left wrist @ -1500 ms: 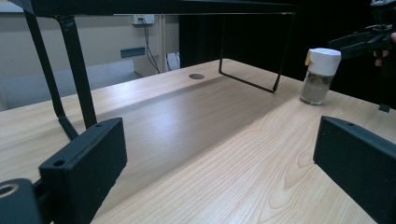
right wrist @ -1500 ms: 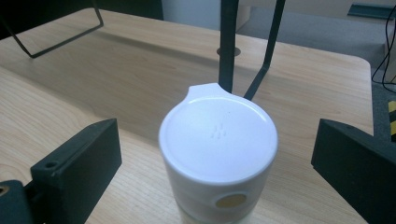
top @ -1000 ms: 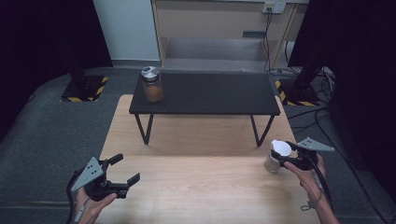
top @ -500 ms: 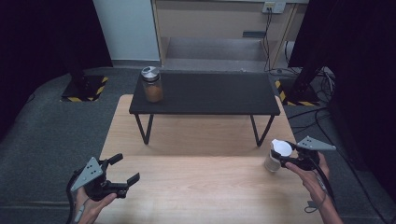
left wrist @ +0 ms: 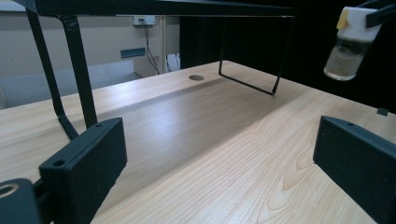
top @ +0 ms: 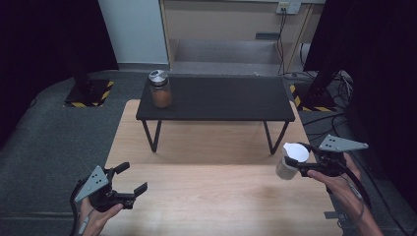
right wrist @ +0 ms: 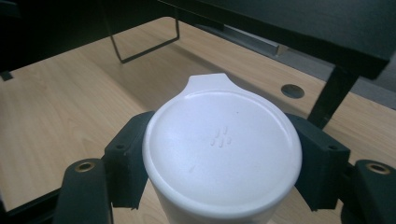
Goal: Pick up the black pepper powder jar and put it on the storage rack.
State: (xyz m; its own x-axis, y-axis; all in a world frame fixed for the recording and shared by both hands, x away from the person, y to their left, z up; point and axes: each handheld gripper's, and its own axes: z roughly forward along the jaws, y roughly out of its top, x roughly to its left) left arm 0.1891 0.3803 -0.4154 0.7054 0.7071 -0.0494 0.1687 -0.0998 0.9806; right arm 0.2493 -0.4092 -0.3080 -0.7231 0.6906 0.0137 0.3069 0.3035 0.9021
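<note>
Two grippers: one busy, one idle.
Right gripper (top: 298, 166): pinching a small white-lidded container (top: 291, 161) just under the lid, jaws pressed tight on both sides.
Container: up off the wooden table (top: 206, 196), near its right edge, upright, something pale inside.
Left gripper (top: 125, 180): jaws spread wide, nothing in them, low over the near-left of the table.
Step, I'd guess: pick-up done, carry starting.
Likely target: the black shelf (top: 221, 98), where a brown-filled jar (top: 160, 89) sits at the left end.
Next move: lift clear over the shelf edge, keep it level, set it down gently.
</note>
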